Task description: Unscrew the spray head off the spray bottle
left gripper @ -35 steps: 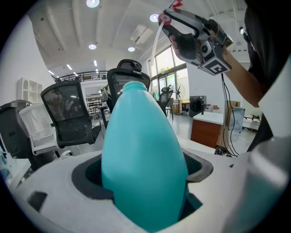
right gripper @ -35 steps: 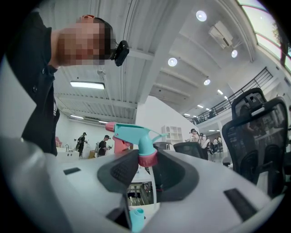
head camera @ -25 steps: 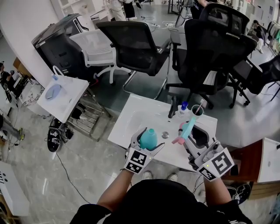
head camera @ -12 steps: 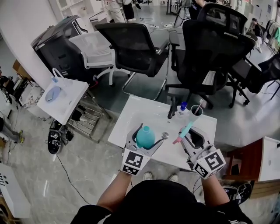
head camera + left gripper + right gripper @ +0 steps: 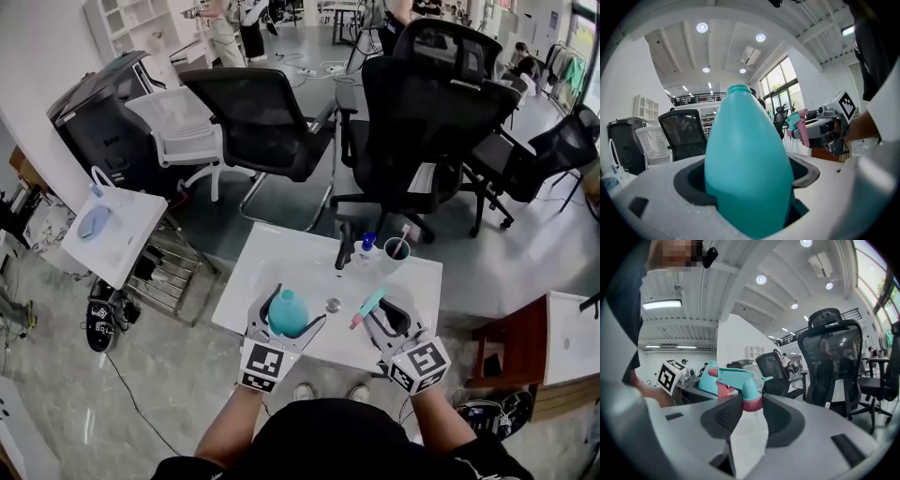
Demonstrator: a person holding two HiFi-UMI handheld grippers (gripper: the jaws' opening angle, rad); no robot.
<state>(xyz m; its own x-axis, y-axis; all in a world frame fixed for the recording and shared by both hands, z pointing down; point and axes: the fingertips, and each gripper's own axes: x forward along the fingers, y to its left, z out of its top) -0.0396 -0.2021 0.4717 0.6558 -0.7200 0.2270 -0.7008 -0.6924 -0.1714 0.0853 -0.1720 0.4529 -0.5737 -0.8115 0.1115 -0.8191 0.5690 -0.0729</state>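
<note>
A teal spray bottle (image 5: 287, 312) with a bare, open neck (image 5: 739, 88) stands upright in my left gripper (image 5: 284, 325), which is shut on its body (image 5: 747, 173). The spray head (image 5: 367, 307), teal with a pink trigger and collar, is off the bottle. My right gripper (image 5: 377, 317) is shut on it at the pink collar (image 5: 752, 404), with the nozzle pointing left toward the bottle (image 5: 704, 377). Both grippers hang over the near edge of the white table (image 5: 281, 253), a short gap apart. In the left gripper view the spray head (image 5: 798, 125) shows at the right.
At the table's far side stand a small black bottle (image 5: 345, 246), a blue-capped bottle (image 5: 367, 244) and a cup (image 5: 397, 249) with a stick in it. A small round metal piece (image 5: 332, 305) lies between the grippers. Office chairs (image 5: 253, 112) stand behind; a white side table (image 5: 103, 230) is at left.
My right gripper has come down toward the table with the spray head in it. The left gripper has lifted the bottle a little. Both grips are unchanged.
</note>
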